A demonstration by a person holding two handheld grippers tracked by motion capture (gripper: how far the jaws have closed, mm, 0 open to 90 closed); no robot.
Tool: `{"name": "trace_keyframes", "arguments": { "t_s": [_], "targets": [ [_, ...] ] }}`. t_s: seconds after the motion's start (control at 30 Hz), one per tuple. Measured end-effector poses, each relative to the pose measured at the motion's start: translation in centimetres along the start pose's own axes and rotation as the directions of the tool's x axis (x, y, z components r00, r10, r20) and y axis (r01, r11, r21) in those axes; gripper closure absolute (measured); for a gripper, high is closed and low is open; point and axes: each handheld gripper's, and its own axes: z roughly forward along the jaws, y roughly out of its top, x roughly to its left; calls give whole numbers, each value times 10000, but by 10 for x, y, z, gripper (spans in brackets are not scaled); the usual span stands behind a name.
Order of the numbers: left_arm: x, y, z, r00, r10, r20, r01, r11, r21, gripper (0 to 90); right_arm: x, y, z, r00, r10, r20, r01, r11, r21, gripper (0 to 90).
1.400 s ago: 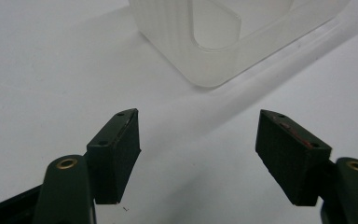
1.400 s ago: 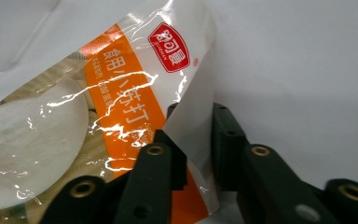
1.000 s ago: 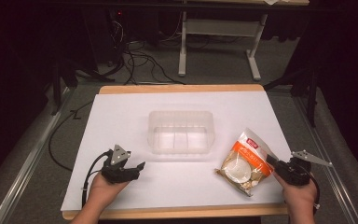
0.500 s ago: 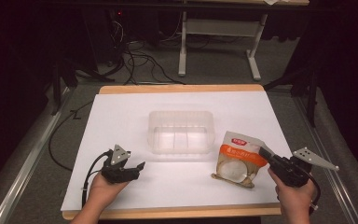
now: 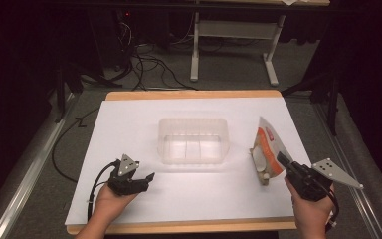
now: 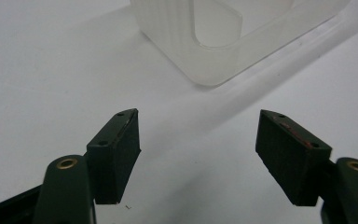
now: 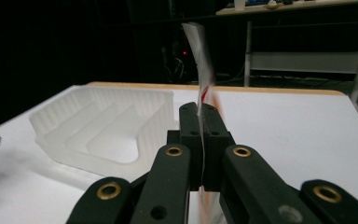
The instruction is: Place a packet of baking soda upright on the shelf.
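Observation:
An orange and white snack bag (image 5: 267, 152) stands on edge, lifted off the white table at the right, and my right gripper (image 5: 281, 159) is shut on its lower end. In the right gripper view the bag (image 7: 202, 88) rises thin and edge-on from between the closed jaws of the right gripper (image 7: 201, 116). A clear plastic bin (image 5: 193, 140) with ribbed dividers sits mid-table, to the left of the bag. My left gripper (image 5: 148, 178) rests low at the front left, open and holding nothing. In the left gripper view the bin's corner (image 6: 214, 42) lies beyond the left gripper (image 6: 198, 135).
The white table top (image 5: 129, 124) has a wooden edge (image 5: 194, 94) at the back. Cables (image 5: 144, 64) and a desk frame (image 5: 229, 45) stand on the floor behind. A metal rail (image 5: 25, 164) runs along the left side.
My right gripper has lifted and turned the snack bag from lying flat to standing on edge. The left gripper has not moved.

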Motion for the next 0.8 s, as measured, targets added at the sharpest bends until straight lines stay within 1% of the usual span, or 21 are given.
{"name": "trace_keyframes", "arguments": {
  "t_s": [0.03, 0.07, 0.1, 0.13, 0.17, 0.2, 0.23, 0.27, 0.3, 0.33, 0.4, 0.47, 0.5, 0.53, 0.6, 0.67, 0.73, 0.8],
  "targets": [
    [0, 0, 0, 10000, -3, 12, 3, 10000, 7, 310, 1, -2, 2, 10000, -74, 37, 74, 9999, 98, 900],
    [0, 0, 0, 10000, -10, 11, 10, 10000, 2, 310, 4, -5, 5, 9996, -267, 58, 266, 9994, 237, 900],
    [0, 0, 0, 10000, -3, 15, 3, 10000, 3, 310, 8, -8, 8, 9989, -455, 74, 453, 9986, 270, 890],
    [0, 0, 0, 10000, -3, 15, 3, 10000, 3, 310, 8, -8, 8, 9989, -455, 74, 453, 9986, 270, 890],
    [0, 0, 0, 10000, 5, 4, -5, 10000, 8, 310, 10, -8, 9, 9982, -592, 78, 589, 9978, 308, 868],
    [0, 0, 0, 10000, -2, 14, 2, 10000, 10, 310, 13, -9, 10, 9971, -745, 178, 739, 9968, 316, 824],
    [0, 0, -1, 10000, 5, 23, -6, 10000, 14, 310, 19, -12, 14, 9924, -1096, 564, 1071, 9932, 453, 759],
    [0, 0, -1, 10000, 6, 30, -6, 10000, 20, 310, 19, -12, 14, 9924, -1096, 564, 1071, 9932, 453, 759],
    [0, 0, -1, 10000, 10, 21, -10, 10000, 16, 309, 20, -13, 16, 9898, -1230, 724, 1193, 9914, 530, 751],
    [0, 0, -1, 10000, 14, 30, -14, 10000, 2, 310, 20, -15, 18, 9883, -1284, 827, 1234, 9904, 630, 777],
    [0, 0, -1, 10000, 25, 29, -25, 10000, 15, 310, 19, -18, 22, 9896, -1193, 810, 1123, 9900, 859, 837],
    [0, 0, -1, 10000, 24, 31, -24, 10000, 12, 310, 18, -19, 25, 9889, -1135, 961, 1042, 9898, 968, 878],
    [0, 0, -1, 10000, 29, 34, -29, 10000, 20, 310, 17, -19, 25, 9902, -1029, 942, 936, 9908, 981, 896],
    [0, 0, 0, 10000, 33, 31, -33, 10000, 11, 310, 16, -18, 26, 9910, -959, 933, 873, 9919, 927, 900],
    [-1, 0, 0, 10000, 50, 35, -50, 10000, 9, 310, 16, -18, 26, 9905, -983, 962, 895, 9917, 919, 900],
    [-1, 0, -1, 10000, 40, 31, -40, 10000, 5, 310, 19, -16, 24, 9868, -1194, 1092, 1111, 9906, 794, 900],
    [0, 0, -1, 10000, 36, 18, -36, 10000, 9, 310, 22, -11, 20, 9840, -1332, 1183, 1277, 9904, 527, 900],
    [0, 0, -1, 10000, 32, 10, -32, 10000, 19, 310, 22, -10, 20, 9846, -1335, 1128, 1295, 9907, 425, 900]
  ]
}}
